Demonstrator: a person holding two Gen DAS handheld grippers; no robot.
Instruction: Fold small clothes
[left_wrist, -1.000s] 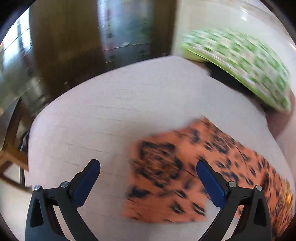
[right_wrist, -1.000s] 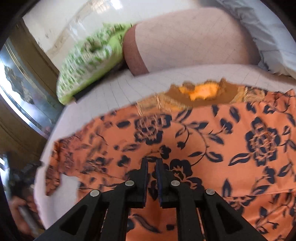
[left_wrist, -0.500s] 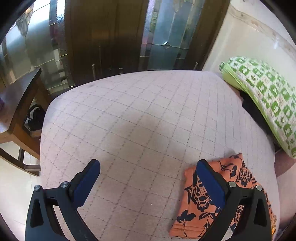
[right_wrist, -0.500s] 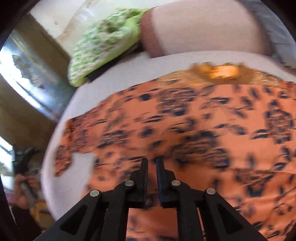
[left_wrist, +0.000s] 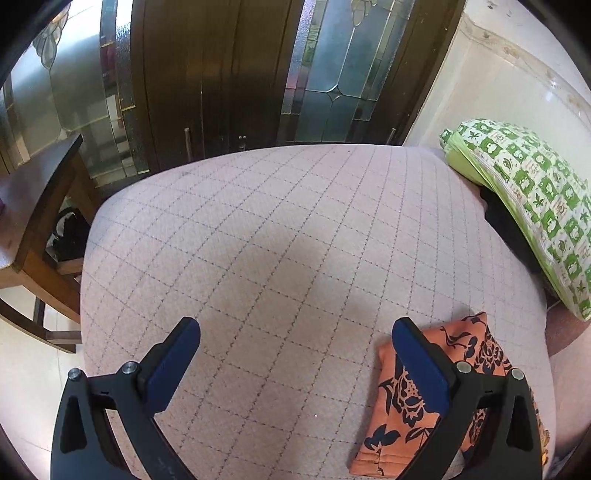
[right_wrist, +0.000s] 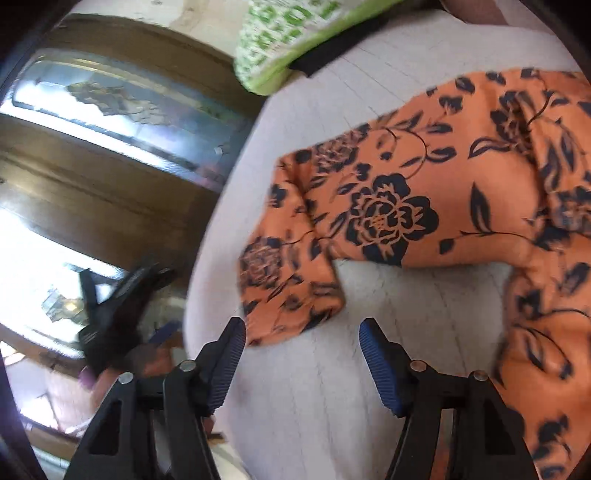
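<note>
- Wooden chair (left_wrist: 35, 206): stands at the far left of your left wrist view, beside the bed's edge, on a pale tiled floor.
- Dark wooden doors with leaded glass panels (left_wrist: 229, 74): run across the back of the left wrist view, beyond the bed.
- Bed (left_wrist: 288, 236): covered in a pale pink sheet with a thin grid pattern; it carries everything listed below.
- Left gripper (left_wrist: 295, 350): your fingers stand wide apart, holding nothing, above bare sheet. The right-hand finger (left_wrist: 421, 365) overlaps the end of the garment in the picture; contact cannot be told.
- Orange garment with dark floral print (left_wrist: 476, 354): in the left wrist view only one end shows, at the lower right of the bed. In the right wrist view it spreads across the right half of the picture (right_wrist: 424, 192), lying flat on the sheet, with a sleeve-like flap hanging down toward your fingers.
- Right gripper (right_wrist: 301, 350): your fingers are apart and empty. The flap's lower edge lies just beyond the left finger; bare sheet shows between the two.
- Green and white patterned pillow (left_wrist: 528, 206): lies at the right end of the bed, well apart from the left gripper, with a dark item tucked under its edge.
</note>
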